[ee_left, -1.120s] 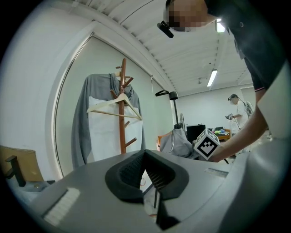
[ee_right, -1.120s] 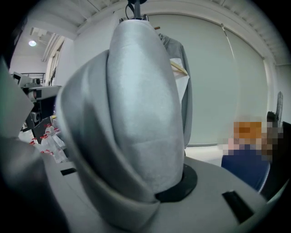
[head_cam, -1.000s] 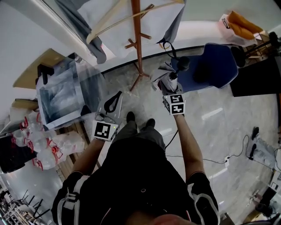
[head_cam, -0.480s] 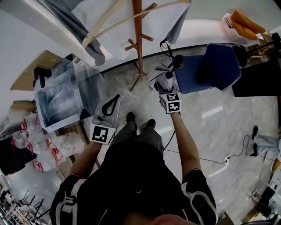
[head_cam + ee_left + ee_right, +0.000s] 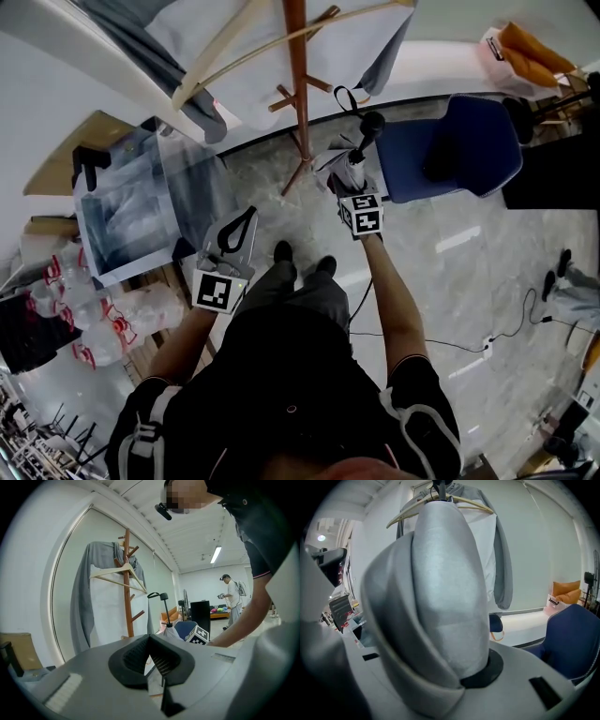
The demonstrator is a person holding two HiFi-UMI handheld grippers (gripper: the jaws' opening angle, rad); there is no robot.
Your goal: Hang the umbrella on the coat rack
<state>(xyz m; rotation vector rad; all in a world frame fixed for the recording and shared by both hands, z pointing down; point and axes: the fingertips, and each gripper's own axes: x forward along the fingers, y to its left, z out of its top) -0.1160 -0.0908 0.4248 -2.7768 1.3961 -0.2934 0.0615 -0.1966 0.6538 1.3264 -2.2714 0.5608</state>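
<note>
A person stands on a marble floor (image 5: 450, 244), seen from above, with a tool in each hand.

Just ahead of both tools rises the wooden coat rack (image 5: 296, 75). A grey garment (image 5: 86, 602) on a hanger (image 5: 117, 571) fills its upper pegs. The short lower pegs (image 5: 281, 94) look bare.

A blue chair (image 5: 459, 145) stands close to the right of the right hand-held gripper (image 5: 354, 173). A clear bin (image 5: 131, 206) sits to the left of the left hand-held gripper (image 5: 246, 214).

The right hand-held gripper is clamped on the folded grey umbrella (image 5: 440, 588), which points up and forward from it. The umbrella's black handle and strap (image 5: 345, 97) lie beyond the jaw tips, near the rack's pole but apart from it.

The left hand-held gripper is empty, its jaw tips pressed together, low and to the left of the rack.

The task looks about half done: the umbrella is in a firm hold and close to the rack, but not yet hung. Left to do: slip the strap over a bare peg, then let go.

Open floor lies between the tools and the rack's base. The tight edges are the chair on the right and the hanging garment above.
</note>
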